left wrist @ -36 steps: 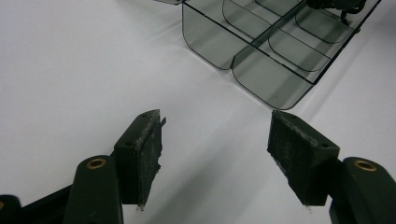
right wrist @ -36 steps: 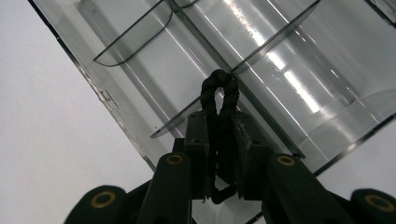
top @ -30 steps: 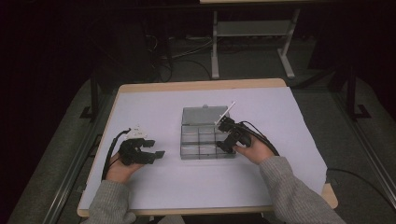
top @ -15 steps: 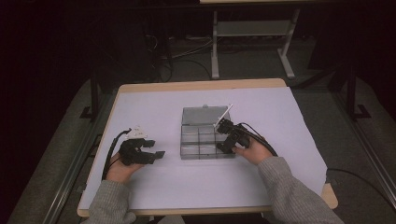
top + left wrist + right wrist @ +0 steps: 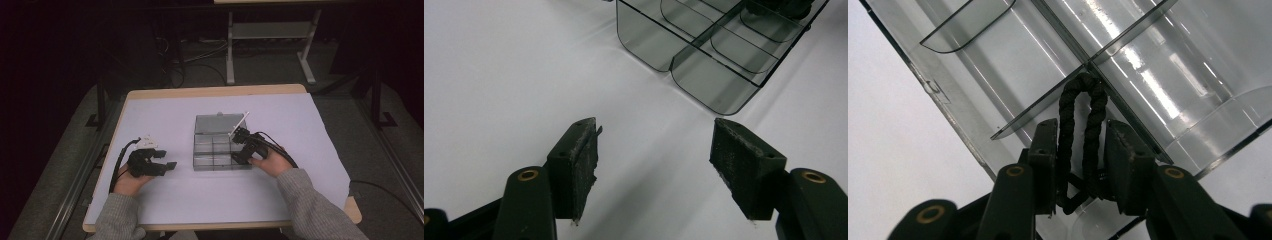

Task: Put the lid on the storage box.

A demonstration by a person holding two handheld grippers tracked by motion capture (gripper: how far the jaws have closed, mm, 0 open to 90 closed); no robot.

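Right gripper (image 5: 236,148) at the clear box (image 5: 218,159) with a black cord loop (image 5: 1082,135) between its jaws; left gripper (image 5: 167,160) idle on the sheet (image 5: 165,120).

Nearest, the left gripper rests on the white sheet well left of the box, its jaws wide apart with nothing between them — in its own view the box's rounded near corner lies ahead. The right gripper sits at the box's right side, over a compartment by the dividers; its jaws have just been opening, and the twisted cord loop stands between the pads, close to both — whether they press it I cannot tell. Farther back, the box's lid (image 5: 215,122) lies open, a white stick (image 5: 239,123) beside it.
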